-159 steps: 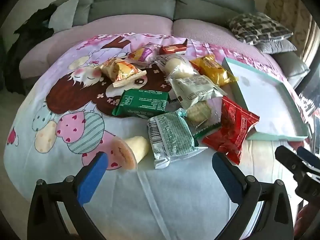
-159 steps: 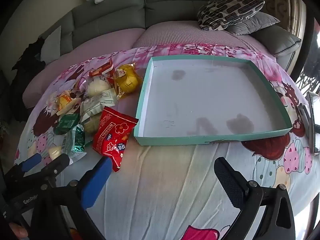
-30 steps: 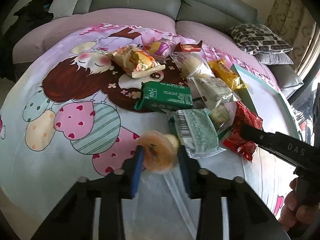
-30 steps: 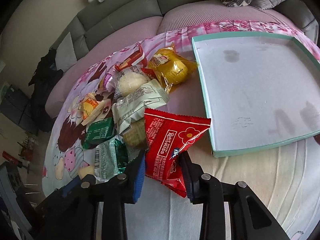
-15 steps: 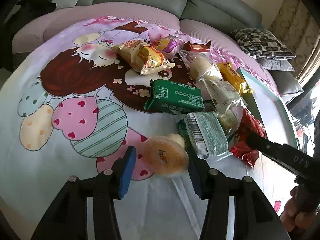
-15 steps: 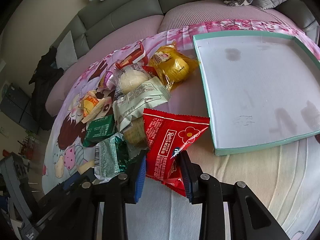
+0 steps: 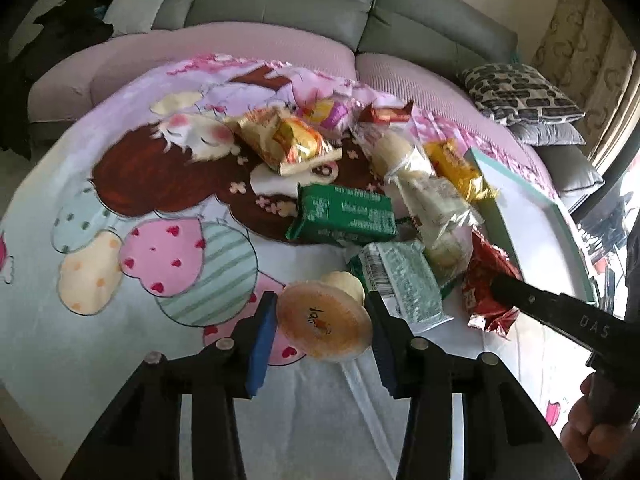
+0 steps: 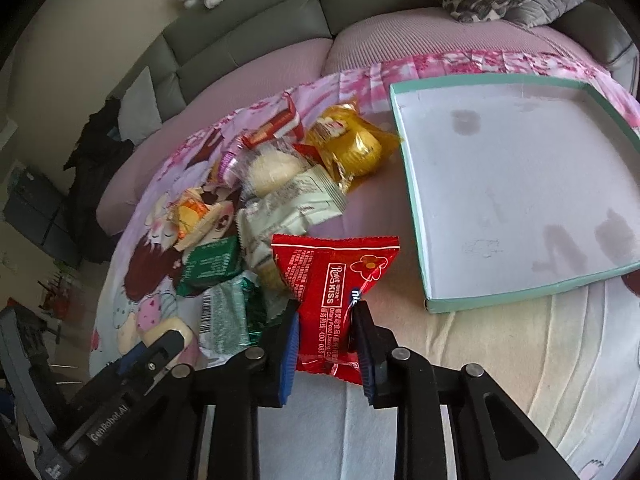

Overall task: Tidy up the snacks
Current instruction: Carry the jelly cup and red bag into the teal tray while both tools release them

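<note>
An orange-lidded jelly cup (image 7: 320, 320) lies tilted on the cartoon bedspread, its lid towards the camera. It sits between the blue pads of my left gripper (image 7: 322, 304). The jaws are closing and the pads stand right at the cup's rim without clearly pressing it. My right gripper (image 8: 327, 312) is shut on the lower part of a red snack packet (image 8: 332, 268) at the near edge of the snack pile. A teal-rimmed white tray (image 8: 412, 184) lies to the right of the pile with nothing in it.
Loose snacks lie in a pile: a green packet (image 7: 344, 216), a barcode-marked green-white packet (image 7: 404, 280), pale wrapped cakes (image 8: 280, 172), a yellow bag (image 8: 352, 144) and an orange bag (image 7: 288, 140). A grey sofa with cushions (image 7: 520, 92) lies behind. A hand (image 7: 592, 436) holds the right gripper.
Both grippers have come down to the pile since the oldest frames. The left jaws let go of the cup, then narrowed again around it. The right jaws tightened on the red packet.
</note>
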Tool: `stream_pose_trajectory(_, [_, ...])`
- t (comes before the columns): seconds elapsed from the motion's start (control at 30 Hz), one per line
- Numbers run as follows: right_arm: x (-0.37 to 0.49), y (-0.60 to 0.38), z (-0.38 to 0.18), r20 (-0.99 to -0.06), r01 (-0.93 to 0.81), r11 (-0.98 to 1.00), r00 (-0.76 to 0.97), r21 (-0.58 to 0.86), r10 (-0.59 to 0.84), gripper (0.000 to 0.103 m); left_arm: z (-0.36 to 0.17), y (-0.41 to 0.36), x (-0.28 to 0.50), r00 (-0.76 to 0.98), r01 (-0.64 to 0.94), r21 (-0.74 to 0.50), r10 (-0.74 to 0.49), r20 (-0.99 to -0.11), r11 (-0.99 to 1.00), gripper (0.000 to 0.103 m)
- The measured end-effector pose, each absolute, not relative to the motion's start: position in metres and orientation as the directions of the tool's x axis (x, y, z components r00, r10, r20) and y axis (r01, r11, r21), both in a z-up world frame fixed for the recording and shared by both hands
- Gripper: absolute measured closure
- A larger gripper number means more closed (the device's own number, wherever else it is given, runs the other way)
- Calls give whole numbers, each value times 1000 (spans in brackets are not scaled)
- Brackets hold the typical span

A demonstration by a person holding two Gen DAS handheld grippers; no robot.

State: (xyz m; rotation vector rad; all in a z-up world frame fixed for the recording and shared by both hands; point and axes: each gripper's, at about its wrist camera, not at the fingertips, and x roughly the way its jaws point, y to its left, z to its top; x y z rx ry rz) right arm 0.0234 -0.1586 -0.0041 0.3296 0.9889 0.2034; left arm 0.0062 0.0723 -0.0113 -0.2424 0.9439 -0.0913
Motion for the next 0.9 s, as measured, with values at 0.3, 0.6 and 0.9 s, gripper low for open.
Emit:
stream_pose_trajectory(0.3, [14,-183,29,-716,-1,913,620,408,320,75,27,52,11,633,23,-211,-177,-754,977,57])
stream_pose_trajectory(0.6, [31,-263,41,-711,160,909,679,385,182,75,54,-39,59,612,222,-206,-301,-731,953,57])
stream_pose_trajectory(0.9, [71,-334,39,-752,274,916,658,293,44,75,45,-131,109,537,335,-211,-370,-758,918,57])
